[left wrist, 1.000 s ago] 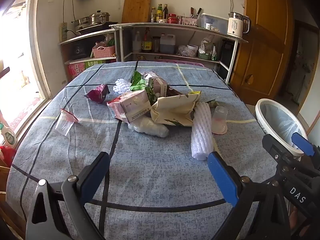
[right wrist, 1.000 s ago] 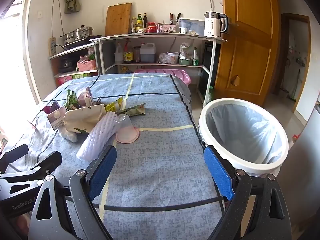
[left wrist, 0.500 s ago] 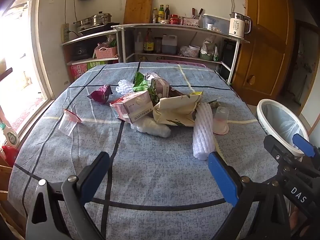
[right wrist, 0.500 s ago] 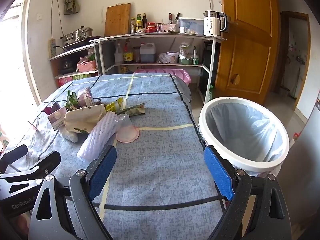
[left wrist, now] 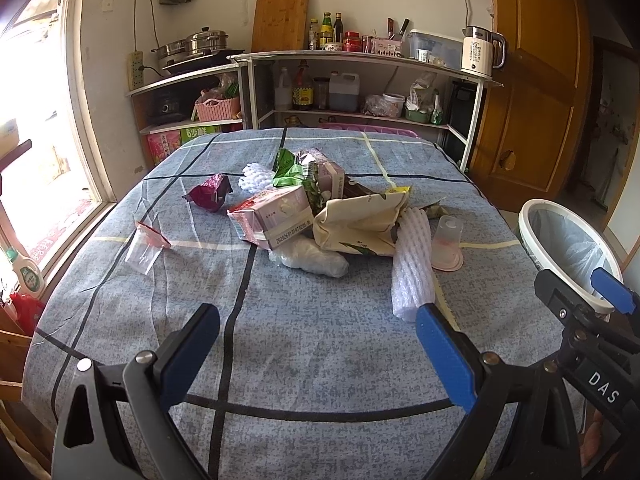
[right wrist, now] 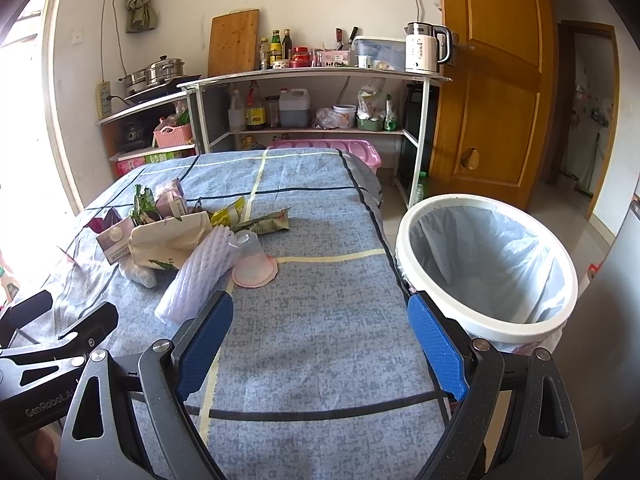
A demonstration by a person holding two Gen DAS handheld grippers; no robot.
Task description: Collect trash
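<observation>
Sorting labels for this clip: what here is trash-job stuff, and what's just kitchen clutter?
Job: foam sleeve, plastic cup, pink carton, paper bag, maroon wrapper, lined bin.
Lying about: kettle, cutting board, pots, pink basket.

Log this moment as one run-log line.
left gripper: open, empty | right gripper: open, empty | trash pile: untouched | bin: beside table
</observation>
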